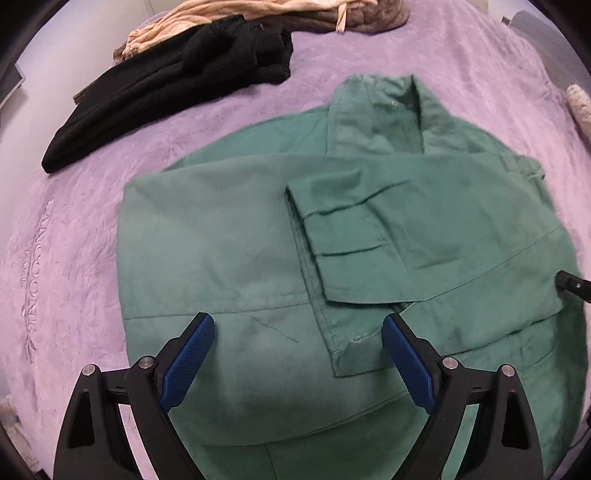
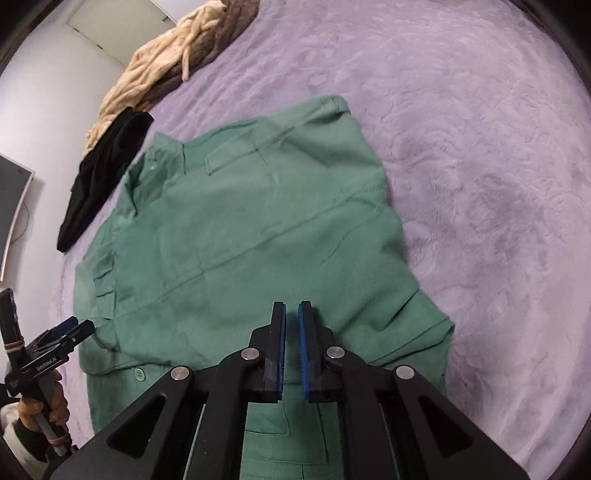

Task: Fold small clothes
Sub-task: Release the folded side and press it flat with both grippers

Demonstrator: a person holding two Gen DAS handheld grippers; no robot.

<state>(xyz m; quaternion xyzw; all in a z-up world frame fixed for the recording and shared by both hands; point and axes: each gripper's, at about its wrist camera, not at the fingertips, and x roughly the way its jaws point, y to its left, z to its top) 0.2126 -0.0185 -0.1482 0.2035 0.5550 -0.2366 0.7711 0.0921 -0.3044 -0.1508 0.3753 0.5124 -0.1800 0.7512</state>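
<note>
A green shirt (image 1: 258,240) lies flat on the purple bedspread (image 1: 92,206), collar at the far end, with one sleeve folded across its front, cuff (image 1: 343,254) in the middle. My left gripper (image 1: 297,328) is open and empty, hovering over the shirt's lower part. In the right wrist view the shirt (image 2: 258,229) lies spread ahead. My right gripper (image 2: 291,314) has its jaws nearly together with a thin gap, above the shirt's near hem; no cloth shows between them. The left gripper (image 2: 70,328) shows at the shirt's left edge. The right gripper's tip (image 1: 570,286) shows at the right.
A folded black garment (image 1: 166,88) lies at the far left of the bedspread. Beige and brown knitted clothes (image 1: 258,14) are piled behind it. A white wall and a dark screen (image 2: 11,206) stand to the left.
</note>
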